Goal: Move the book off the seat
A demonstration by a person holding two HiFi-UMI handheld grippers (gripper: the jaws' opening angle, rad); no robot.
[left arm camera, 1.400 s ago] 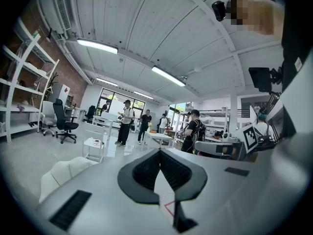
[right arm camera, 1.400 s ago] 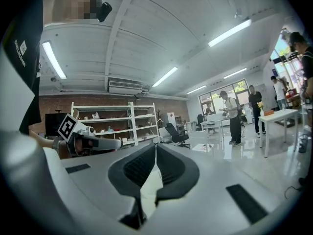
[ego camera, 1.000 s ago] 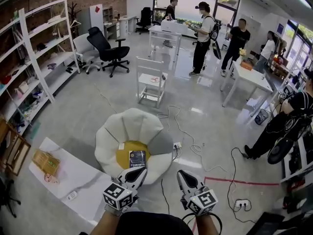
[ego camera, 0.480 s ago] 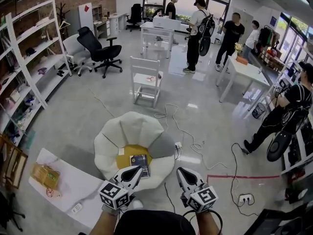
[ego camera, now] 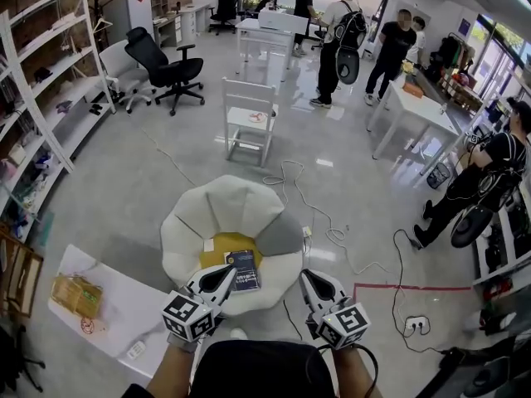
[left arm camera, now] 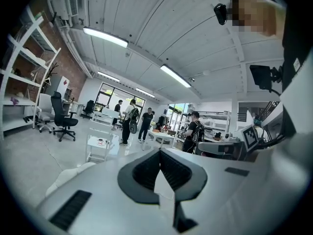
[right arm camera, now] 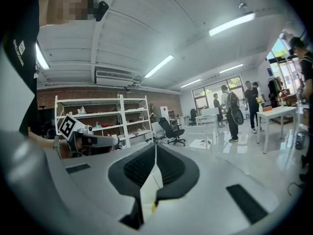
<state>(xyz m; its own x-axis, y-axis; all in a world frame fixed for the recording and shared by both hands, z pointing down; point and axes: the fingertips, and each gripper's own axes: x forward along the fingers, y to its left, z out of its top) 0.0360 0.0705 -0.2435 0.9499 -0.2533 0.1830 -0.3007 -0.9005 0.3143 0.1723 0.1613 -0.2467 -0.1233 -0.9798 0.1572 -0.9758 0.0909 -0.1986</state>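
left gripper (ego camera: pixel 227 272) and right gripper (ego camera: pixel 307 277) closed, empty, near the book (ego camera: pixel 244 270); unopened, they could shove it across the seat (ego camera: pixel 217 206).

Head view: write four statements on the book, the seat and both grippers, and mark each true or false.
1. The book lies on the yellow middle of the seat. True.
2. The left gripper is shut on the book. False: its jaws are together with nothing between them.
3. The right gripper has its jaws together and holds nothing. True.
4. The white chair beyond the seat lies on its side. False: it stands upright on the floor.
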